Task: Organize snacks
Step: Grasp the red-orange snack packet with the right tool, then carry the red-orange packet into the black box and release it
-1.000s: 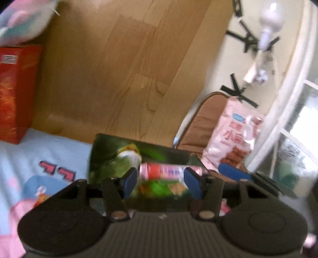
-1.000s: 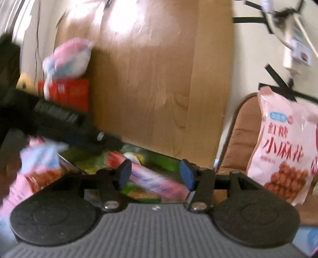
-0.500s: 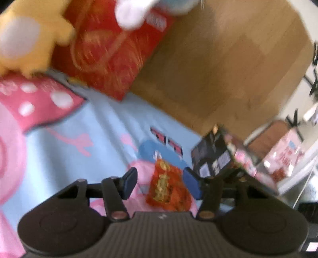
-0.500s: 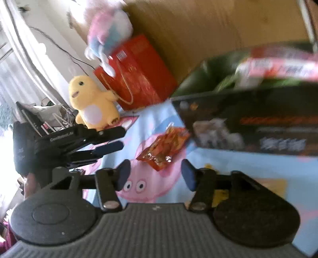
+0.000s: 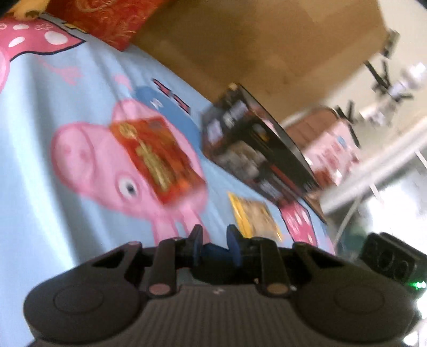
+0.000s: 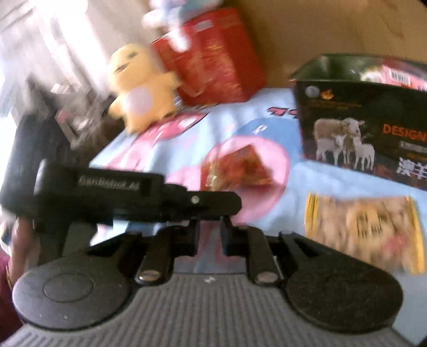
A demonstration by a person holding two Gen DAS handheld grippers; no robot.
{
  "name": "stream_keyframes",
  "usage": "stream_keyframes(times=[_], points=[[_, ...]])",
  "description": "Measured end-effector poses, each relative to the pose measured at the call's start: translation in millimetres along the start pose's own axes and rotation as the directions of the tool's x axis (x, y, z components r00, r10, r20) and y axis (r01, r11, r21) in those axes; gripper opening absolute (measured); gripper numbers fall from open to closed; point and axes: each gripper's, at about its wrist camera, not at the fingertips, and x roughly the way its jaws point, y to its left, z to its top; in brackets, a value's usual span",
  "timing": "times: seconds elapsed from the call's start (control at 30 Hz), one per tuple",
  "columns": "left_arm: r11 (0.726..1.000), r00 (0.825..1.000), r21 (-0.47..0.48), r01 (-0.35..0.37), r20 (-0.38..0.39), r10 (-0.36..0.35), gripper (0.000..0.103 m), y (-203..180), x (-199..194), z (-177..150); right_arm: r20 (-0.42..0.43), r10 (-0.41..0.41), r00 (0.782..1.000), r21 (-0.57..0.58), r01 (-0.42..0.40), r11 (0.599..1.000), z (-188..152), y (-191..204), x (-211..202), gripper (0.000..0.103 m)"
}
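A light blue cartoon-pig cloth covers the surface before me. At its far edge a yellow plush chick sits upright on the cloth, touching a red gift box just beside it. A pink-and-white plush toy, blurred, rests on top of the red box. Behind the cloth rises a wooden panel. Beyond the cloth's other end, a brown chair stands against a pale wall marked with black tape.
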Motion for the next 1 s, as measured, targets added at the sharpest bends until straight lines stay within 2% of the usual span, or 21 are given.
stream_keyframes(times=[0.03, 0.07, 0.1, 0.2, 0.27, 0.33, 0.4, 0.47, 0.57, 0.67, 0.73, 0.83, 0.87, 0.93, 1.0], points=[[1.0, 1.0, 0.027, 0.003, -0.003, -0.003, 0.025, -3.4, -4.0, -4.4, 0.004, 0.008, 1.0, -0.015, -0.008, 1.0, -8.3, 2.4, -10.5, 0.021], [0.998, 1.0, 0.056, -0.004, 0.003, 0.004, 0.036, -7.2, -10.6, -7.5, 0.004, 0.016, 1.0, -0.021, -0.016, 1.0, -12.1, 2.5, -17.6, 0.022], [0.996, 0.999, 0.081, -0.027, 0.029, 0.025, 0.04, -9.1, -17.8, -7.8, 0.009, 0.017, 1.0, -0.019, -0.017, 1.0, -16.4, 1.7, -26.3, 0.023], [0.983, 0.983, 0.119, -0.138, 0.138, 0.121, 0.041, -6.1, -32.9, 17.4, 0.042, 0.011, 0.999, 0.07, -0.014, 0.997, -21.5, -10.7, -45.1, 0.032], [0.976, 0.971, 0.11, -0.189, 0.17, 0.168, 0.046, 4.1, -30.4, 43.2, 0.052, 0.023, 0.998, 0.158, -0.031, 0.987, -12.4, -20.1, -38.1, 0.035], [0.954, 0.954, 0.131, -0.269, 0.176, 0.245, 0.05, 14.1, -20.4, 67.5, 0.041, 0.031, 0.999, 0.252, -0.04, 0.967, -3.8, -27.2, -30.5, 0.036], [0.939, 0.948, 0.159, -0.304, 0.144, 0.282, 0.05, 21.2, -5.0, 83.2, 0.015, 0.045, 0.999, 0.329, -0.048, 0.943, 4.7, -29.3, -16.4, 0.036], [0.943, 0.959, 0.176, -0.283, 0.086, 0.271, 0.048, 27.9, 13.5, 90.9, -0.005, 0.071, 0.997, 0.391, -0.063, 0.918, 11.4, -30.2, -0.6, 0.036], [0.929, 0.953, 0.214, -0.301, 0.103, 0.285, 0.042, 23.3, 22.7, 84.8, 0.007, 0.034, 0.999, 0.442, -0.033, 0.896, 20.3, -27.5, 16.2, 0.036], [0.948, 0.965, 0.187, -0.258, 0.089, 0.245, 0.041, 21.1, 23.9, 75.5, 0.053, -0.012, 0.999, 0.491, -0.016, 0.871, 26.3, -30.5, 27.2, 0.036], [0.943, 0.96, 0.186, -0.274, 0.104, 0.259, 0.041, 16.5, 20.4, 66.8, 0.085, -0.027, 0.996, 0.513, -0.02, 0.858, 26.3, -33.4, 31.3, 0.036], [0.946, 0.959, 0.168, -0.278, 0.109, 0.262, 0.041, 7.2, 16.0, 52.3, 0.119, -0.055, 0.991, 0.491, -0.01, 0.871, 23.1, -34.5, 28.9, 0.034], [0.948, 0.959, 0.162, -0.276, 0.109, 0.26, 0.042, 5.1, 15.0, 49.3, 0.114, -0.07, 0.991, 0.48, 0.007, 0.877, 21.1, -34.1, 26.3, 0.025], [0.965, 0.97, 0.123, -0.231, 0.102, 0.219, 0.046, 4.1, 10.9, 40.4, 0.117, -0.051, 0.992, 0.47, -0.01, 0.883, 16.2, -35.9, 18.6, 0.025], [0.987, 0.987, 0.066, -0.145, 0.08, 0.139, 0.051, 7.5, 6.7, 33.8, 0.136, -0.024, 0.99, 0.465, -0.042, 0.884, 9.5, -38.8, 4.7, 0.02]])
